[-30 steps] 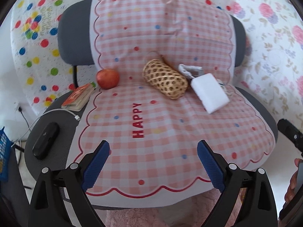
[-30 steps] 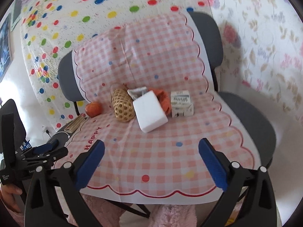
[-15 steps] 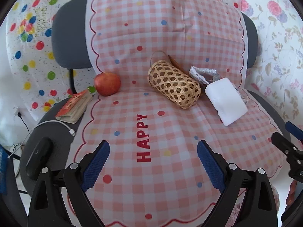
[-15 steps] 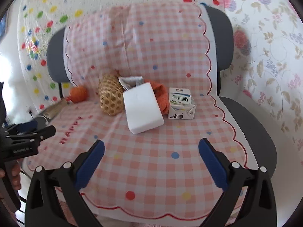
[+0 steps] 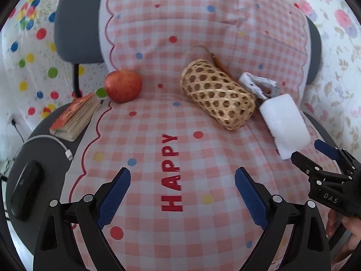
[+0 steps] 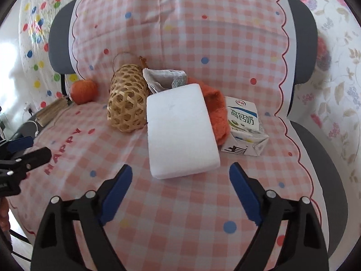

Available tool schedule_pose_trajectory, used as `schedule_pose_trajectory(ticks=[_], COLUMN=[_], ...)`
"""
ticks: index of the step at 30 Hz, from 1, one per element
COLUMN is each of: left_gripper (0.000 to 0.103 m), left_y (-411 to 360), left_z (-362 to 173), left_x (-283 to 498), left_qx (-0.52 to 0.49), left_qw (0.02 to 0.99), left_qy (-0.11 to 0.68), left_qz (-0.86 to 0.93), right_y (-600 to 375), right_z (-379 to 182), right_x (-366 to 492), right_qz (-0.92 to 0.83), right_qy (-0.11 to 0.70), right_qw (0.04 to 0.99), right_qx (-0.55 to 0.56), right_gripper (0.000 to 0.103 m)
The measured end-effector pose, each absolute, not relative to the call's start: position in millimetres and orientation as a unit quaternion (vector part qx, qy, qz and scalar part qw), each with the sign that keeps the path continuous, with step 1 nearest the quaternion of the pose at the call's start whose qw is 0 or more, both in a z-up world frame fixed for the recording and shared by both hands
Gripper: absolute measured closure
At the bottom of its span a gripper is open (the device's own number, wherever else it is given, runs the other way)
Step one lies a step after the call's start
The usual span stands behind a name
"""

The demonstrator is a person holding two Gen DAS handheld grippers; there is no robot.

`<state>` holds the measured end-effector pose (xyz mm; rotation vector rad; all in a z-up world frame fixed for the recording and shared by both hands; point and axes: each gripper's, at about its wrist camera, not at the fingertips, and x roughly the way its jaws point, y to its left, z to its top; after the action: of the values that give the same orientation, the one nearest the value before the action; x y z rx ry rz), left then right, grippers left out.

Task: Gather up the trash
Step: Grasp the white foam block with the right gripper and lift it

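Best to close on the nearest piece first: right tool (image 6: 180, 180) released, blue pads spread wide, poised low just short of the near edge of the white foam block (image 6: 180, 131). Worth widening no further; block looks close to as broad as the gap, so better to straddle its short near corner squarely, settle down until pads sit either side, then clench gently, since foam will dent. Block leaning on the orange cloth (image 6: 216, 110) behind it, so a straight lift rather than a drag, to avoid tugging the cloth along.

Left tool (image 5: 182, 187) also released, holding nothing, hovering over the checked cover (image 5: 185, 237) above the word HAPPY, pointed toward the wicker basket (image 5: 218, 94), well apart from it. Basket lying on its side, mouth apparently turned away; hard to tell from here whether anything sits inside. Likely the bin for the rubbish, so sensible to stand it upright with the left before the right brings the block over.

Further back: milk carton (image 6: 244, 128) just right of the orange cloth, touching it, and crumpled paper (image 6: 162, 76) wedged between basket and block. Apple (image 5: 123, 85) and book (image 5: 75, 117) off to the left, probably not trash, best left alone
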<state>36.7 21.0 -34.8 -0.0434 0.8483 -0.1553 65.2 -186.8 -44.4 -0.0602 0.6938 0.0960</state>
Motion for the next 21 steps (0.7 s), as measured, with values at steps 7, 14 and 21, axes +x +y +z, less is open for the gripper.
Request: schedule_pose_trajectory(ticks=[7, 14, 21], left_gripper=[0.010, 0.010, 0.010], left_y=[24.3, 16.5, -5.8], left_z=[-37.1, -34.6, -25.7], left_x=[37.9, 38.4, 47.1], left_qx=[-0.004, 0.007, 0.020], left_qw=[0.907, 0.909, 0.910], left_qy=[0.416, 0.413, 0.407], left_qz=[-0.057, -0.063, -0.076], right_y=[-187.2, -189.1, -211.1], right_z=[-44.0, -45.3, -17.9], right_x=[85.4, 80.2, 39.1], right_qz=[0.042, 0.041, 0.014], right_qy=[0.343, 0.335, 0.290], right_qw=[0.937, 0.940, 0.957], right_qx=[-0.046, -0.047, -0.030], right_gripper=[0.017, 0.038, 0.043])
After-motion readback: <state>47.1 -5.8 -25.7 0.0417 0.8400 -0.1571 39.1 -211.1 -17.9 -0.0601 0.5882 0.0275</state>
